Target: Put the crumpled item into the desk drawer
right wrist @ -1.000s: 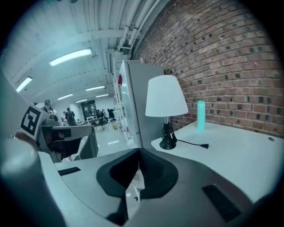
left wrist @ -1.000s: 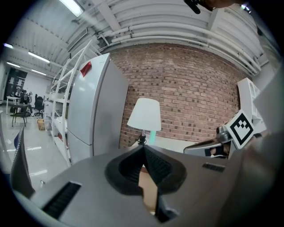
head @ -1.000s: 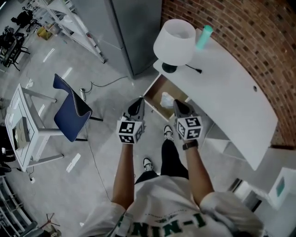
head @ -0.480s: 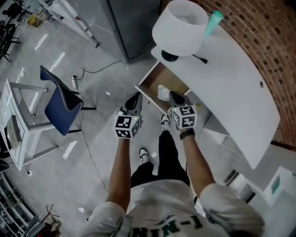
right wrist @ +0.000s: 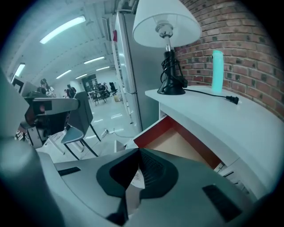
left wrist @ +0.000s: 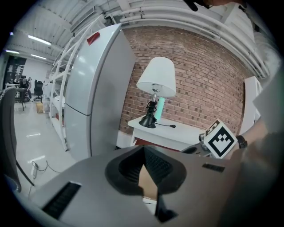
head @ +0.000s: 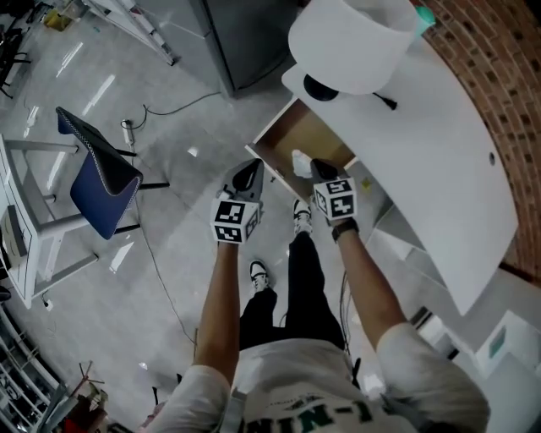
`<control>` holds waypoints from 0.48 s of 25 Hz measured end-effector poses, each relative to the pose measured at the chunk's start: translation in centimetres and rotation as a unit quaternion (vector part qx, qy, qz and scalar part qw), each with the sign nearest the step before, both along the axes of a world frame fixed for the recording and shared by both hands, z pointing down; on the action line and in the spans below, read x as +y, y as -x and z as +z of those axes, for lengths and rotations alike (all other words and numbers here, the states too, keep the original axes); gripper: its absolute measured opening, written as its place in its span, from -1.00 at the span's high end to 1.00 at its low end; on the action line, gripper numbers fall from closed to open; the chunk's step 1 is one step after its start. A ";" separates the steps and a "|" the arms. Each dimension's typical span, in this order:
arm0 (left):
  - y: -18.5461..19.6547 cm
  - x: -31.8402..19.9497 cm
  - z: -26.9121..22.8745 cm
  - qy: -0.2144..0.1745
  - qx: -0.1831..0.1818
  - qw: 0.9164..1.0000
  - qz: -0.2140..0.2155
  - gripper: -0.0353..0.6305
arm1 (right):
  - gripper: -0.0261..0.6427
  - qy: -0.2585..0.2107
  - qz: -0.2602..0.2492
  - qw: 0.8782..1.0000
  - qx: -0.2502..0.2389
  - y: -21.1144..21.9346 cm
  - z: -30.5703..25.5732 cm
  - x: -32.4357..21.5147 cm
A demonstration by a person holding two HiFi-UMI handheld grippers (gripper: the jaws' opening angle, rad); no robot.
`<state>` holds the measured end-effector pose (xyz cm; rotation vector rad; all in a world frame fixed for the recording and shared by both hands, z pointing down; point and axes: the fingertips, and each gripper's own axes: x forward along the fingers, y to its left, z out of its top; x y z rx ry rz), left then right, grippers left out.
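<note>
The desk drawer (head: 311, 135) stands pulled out under the white desk (head: 439, 144); its wooden floor shows in the right gripper view too (right wrist: 177, 144). A crumpled white item (head: 302, 161) lies inside it near the front. My right gripper (head: 322, 170) hangs over the drawer's front right, just beside the item, jaws shut and empty; white paper (right wrist: 135, 179) shows through the gap behind its tips (right wrist: 138, 151). My left gripper (head: 248, 178) is shut and empty, outside the drawer's front left corner (left wrist: 143, 148).
A white lamp (head: 355, 38) and a teal bottle (head: 424, 15) stand on the desk's far end above the drawer. A grey cabinet (head: 245, 34) rises left of the desk. A blue chair (head: 97, 182) stands further left. The person's legs and shoes (head: 302, 216) are below the drawer front.
Both grippers have sunk towards the drawer, the right one down to its front edge. The crumpled item has stayed in the drawer. Both jaws stay shut.
</note>
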<state>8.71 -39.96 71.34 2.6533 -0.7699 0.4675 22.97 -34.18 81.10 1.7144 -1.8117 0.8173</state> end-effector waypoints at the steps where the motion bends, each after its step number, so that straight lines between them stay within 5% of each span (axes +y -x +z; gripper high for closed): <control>1: -0.1 -0.3 0.5 0.001 0.001 1.000 -0.002 0.91 | 0.92 0.007 -0.006 1.000 0.002 -0.1 0.8 -0.3; 12: -1.9 -1.8 7.0 0.006 -0.004 1.000 0.011 0.91 | 0.91 0.072 -0.023 0.997 0.013 -0.1 8.6 -2.3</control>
